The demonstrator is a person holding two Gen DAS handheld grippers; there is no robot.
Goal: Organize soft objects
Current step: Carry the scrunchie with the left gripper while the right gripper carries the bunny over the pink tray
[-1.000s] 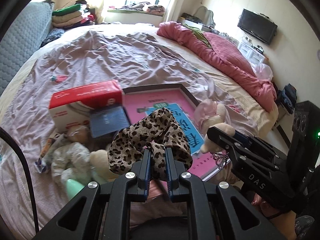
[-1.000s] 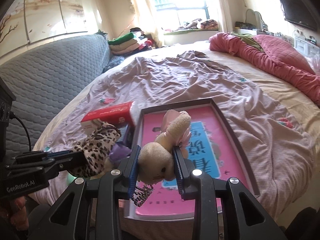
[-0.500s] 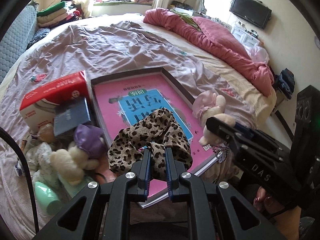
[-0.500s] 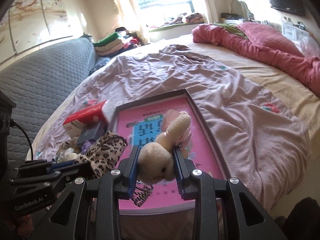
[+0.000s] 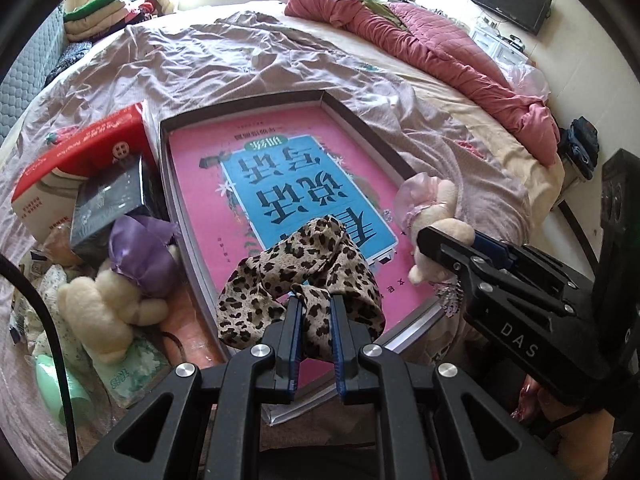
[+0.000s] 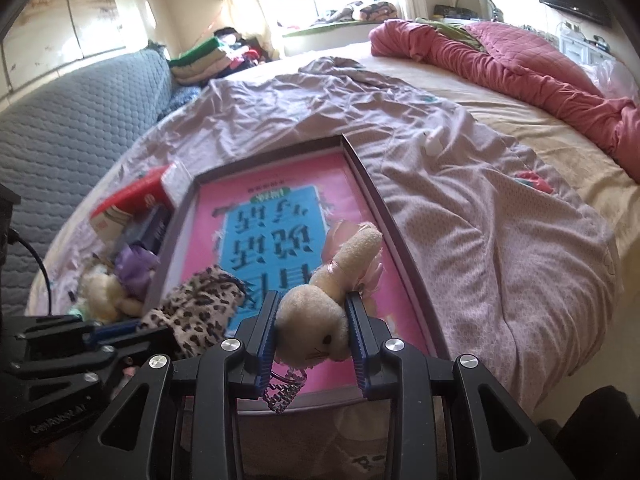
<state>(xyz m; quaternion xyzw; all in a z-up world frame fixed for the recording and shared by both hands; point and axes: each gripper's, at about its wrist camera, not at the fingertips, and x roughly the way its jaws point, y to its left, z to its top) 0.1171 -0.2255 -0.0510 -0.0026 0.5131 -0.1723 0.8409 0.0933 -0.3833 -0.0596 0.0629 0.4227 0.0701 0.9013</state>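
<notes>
Far left on the bed (image 5: 248,60), a heap of loose things: red-and-white carton (image 5: 76,160) with a dark box (image 5: 108,200) leaning on it, a cream plush toy with purple bow (image 5: 116,292), a mint bottle (image 5: 60,392). Carton has print, too small for me to read.

Just right of that heap, the shallow tray (image 5: 352,116), lined with a pink sheet and a blue panel (image 5: 304,196) of large Chinese characters, upside down from where I stand (I can't read them with confidence).

My left gripper (image 5: 312,316) is clenched on the leopard-print scrunchie (image 5: 304,276), pinched at one gathered edge so the rest of the fabric fans out above the fingers. It hangs over the near part of the tray, not resting on it as far as I can tell.

My right gripper (image 6: 314,326) is clamped on the beige plush rabbit (image 6: 320,312), squeezed at the head, pink skirt and ears sticking forward, a small metal chain dangling below. It hovers over the tray's near right corner.

Judgement: both soft items are being carried to the tray for sorting; gripping by an edge and the head keeps them from slipping.

Readable lettering: "DAS" on the right gripper's body in the left view, "GenRobot.AI" on the left one's.
</notes>
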